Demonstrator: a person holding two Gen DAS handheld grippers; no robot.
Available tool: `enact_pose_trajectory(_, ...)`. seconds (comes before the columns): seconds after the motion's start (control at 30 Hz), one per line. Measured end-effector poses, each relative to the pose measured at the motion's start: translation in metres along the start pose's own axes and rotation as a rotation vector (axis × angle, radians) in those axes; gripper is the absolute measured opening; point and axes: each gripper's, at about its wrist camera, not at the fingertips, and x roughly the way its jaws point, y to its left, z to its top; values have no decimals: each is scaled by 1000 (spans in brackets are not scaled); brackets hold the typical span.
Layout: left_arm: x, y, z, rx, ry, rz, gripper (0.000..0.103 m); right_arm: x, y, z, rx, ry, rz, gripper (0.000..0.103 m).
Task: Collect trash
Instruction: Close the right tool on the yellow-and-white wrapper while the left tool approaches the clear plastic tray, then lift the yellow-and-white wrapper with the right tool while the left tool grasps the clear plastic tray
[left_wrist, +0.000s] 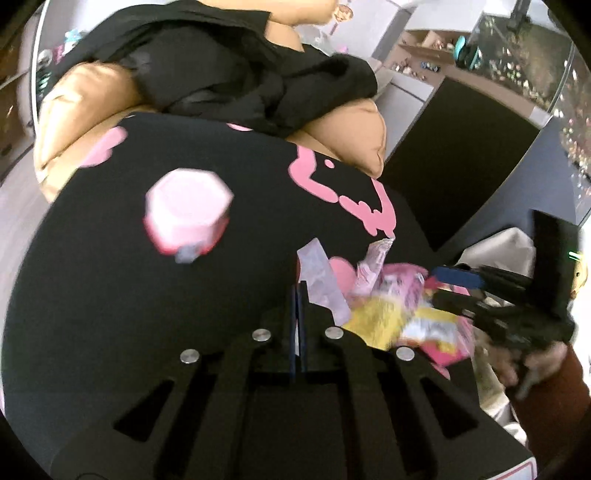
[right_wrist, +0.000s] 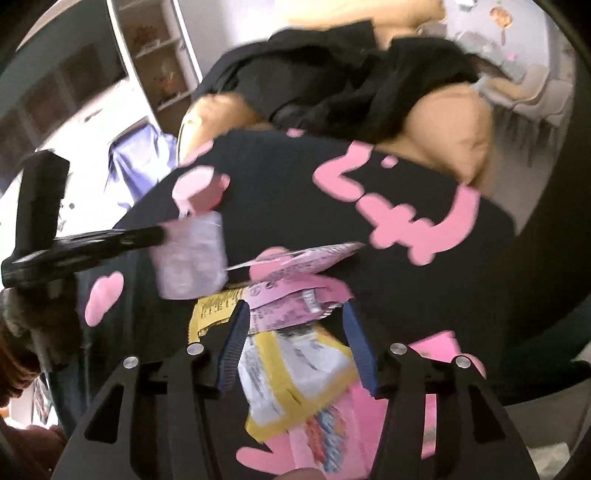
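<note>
My left tongs pinch a crinkled lilac plastic wrapper; my right tongs, released, straddle yellow-and-pink packets on the black pink-printed cloth.

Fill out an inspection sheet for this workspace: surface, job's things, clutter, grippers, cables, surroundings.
Surface: black cloth with pink shapes, draped over a tan cushion.
Job's things: pile of pink and yellow wrappers; a pale translucent wrapper; a pink hexagonal-lidded container lying apart from the pile.
Clutter: black garment heaped on the cushion.
Grippers: left gripper shut, the pale translucent wrapper at its tips; right gripper open over the pile, wrappers between the fingers, not pinched.
Cables: nothing seen.
Surroundings: white shelving, blurred.
</note>
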Motion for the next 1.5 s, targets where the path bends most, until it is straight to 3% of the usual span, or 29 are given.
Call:
enact_pose_trajectory(0.1,-21,14,-15,-37,-12,7,1,11,13,-3,-24,23,-12,50)
enact_pose_trajectory(0.23,-45,32,-37,-94,-23,-5,1,10,36,-16,16,52,64,50)
enact_pose_trajectory(0.37,-60,39,-56,-109,-26,-28,1,3,77,-49,-28,95,100,50)
enact_pose_trajectory(0.5,-74,49,-74,-145,-26,-41,1,-10,98,-74,-51,48,18,50)
enact_pose_trajectory(0.63,-81,52,-85,-157,-38,-37,1,-18,90,-76,41,-45,-68,57)
enact_pose_trajectory(0.7,-81,53,-88,-164,-42,-30,1,-9,77,-72,154,-76,-60,58)
enact_pose_trajectory(0.9,-80,57,-95,-172,-43,1,2,20,68,-63,256,-60,-86,60)
enact_pose_trajectory(0.97,-81,58,-96,-170,-46,-4,2,23,68,-61,265,-65,-91,61)
enact_pose_trajectory(1.07,-81,60,-96,-176,-48,-16,2,28,70,-56,238,-40,-77,72)
enact_pose_trajectory(1.2,-82,60,-96,-178,-53,-24,2,33,85,-55,133,-3,-152,72)
enact_pose_trajectory(1.37,-81,59,-96,-181,-49,-18,2,35,81,-48,144,-9,-167,72)
enact_pose_trajectory(1.43,-82,58,-96,-186,-48,-16,2,36,79,-46,145,-8,-132,66)
enact_pose_trajectory(1.5,-82,58,-97,-193,-45,-15,2,32,77,-46,160,-13,-123,37)
